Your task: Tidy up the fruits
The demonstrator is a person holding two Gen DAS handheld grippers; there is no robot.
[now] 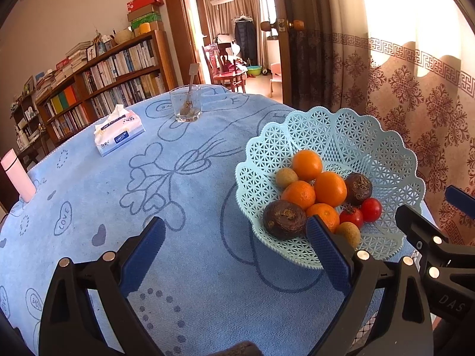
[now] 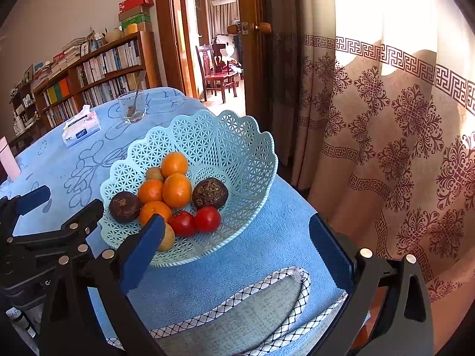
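Note:
A pale blue lattice fruit basket point(image 1: 383, 154) point(image 2: 237, 148) stands near the table's right edge. It holds several oranges point(image 1: 330, 188) point(image 2: 177, 190), two dark passion fruits point(image 1: 283, 220) point(image 2: 210, 193), two red tomatoes point(image 1: 371, 209) point(image 2: 207, 219) and small tan longans point(image 1: 286, 177) point(image 2: 154, 174). My left gripper point(image 1: 237, 234) is open and empty, low over the cloth just left of the basket. My right gripper point(image 2: 237, 231) is open and empty, at the basket's near rim. The right gripper also shows in the left wrist view point(image 1: 430, 207).
A blue patterned cloth point(image 1: 193, 195) covers the table. A tissue pack point(image 1: 118, 130), a glass with a spoon point(image 1: 185, 105) and a pink bottle point(image 1: 17, 175) stand at the far and left sides. A curtain point(image 2: 386, 118) hangs right of the table.

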